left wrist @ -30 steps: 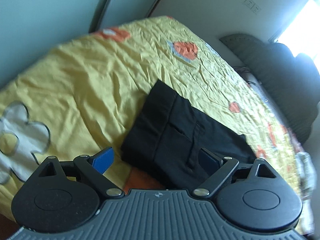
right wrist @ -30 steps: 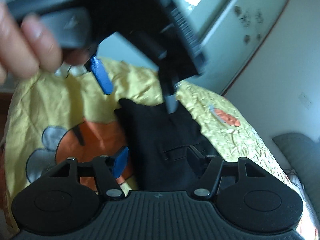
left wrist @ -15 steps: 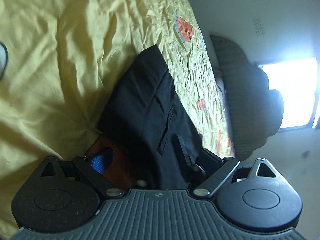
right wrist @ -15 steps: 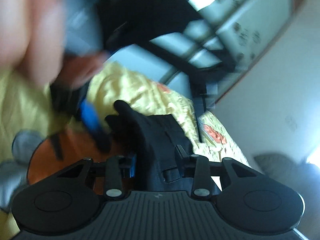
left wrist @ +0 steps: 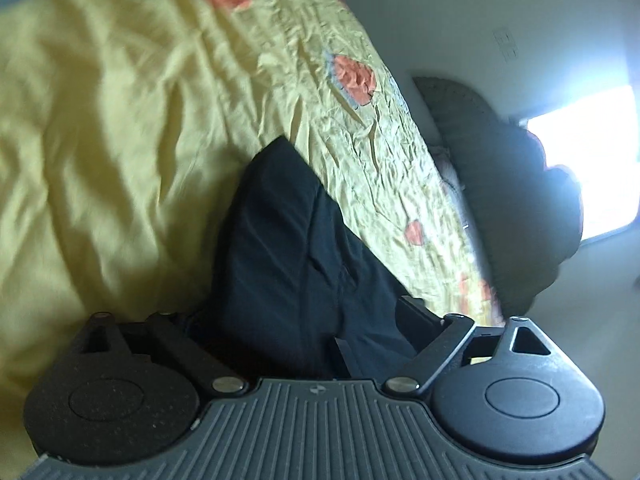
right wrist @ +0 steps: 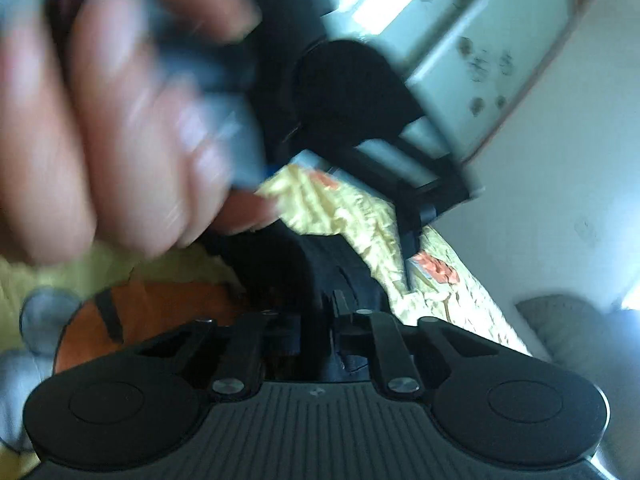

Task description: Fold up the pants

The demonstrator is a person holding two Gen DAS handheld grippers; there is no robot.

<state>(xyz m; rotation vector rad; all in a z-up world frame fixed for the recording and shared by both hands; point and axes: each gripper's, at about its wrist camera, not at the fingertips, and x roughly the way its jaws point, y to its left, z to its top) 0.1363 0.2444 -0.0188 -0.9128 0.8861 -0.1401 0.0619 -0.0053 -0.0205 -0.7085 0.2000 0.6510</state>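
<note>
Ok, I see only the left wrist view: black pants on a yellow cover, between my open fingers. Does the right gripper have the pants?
Observer: On the right gripper the fingers are closing, with an edge of the pants between them.
Operator: Where is my left gripper, seen from there?
Observer: Over the pants, blurred, in a hand at upper left.
Operator: What lies beside the pants?
Observer: A big orange patch of the cover, on their left.
</note>
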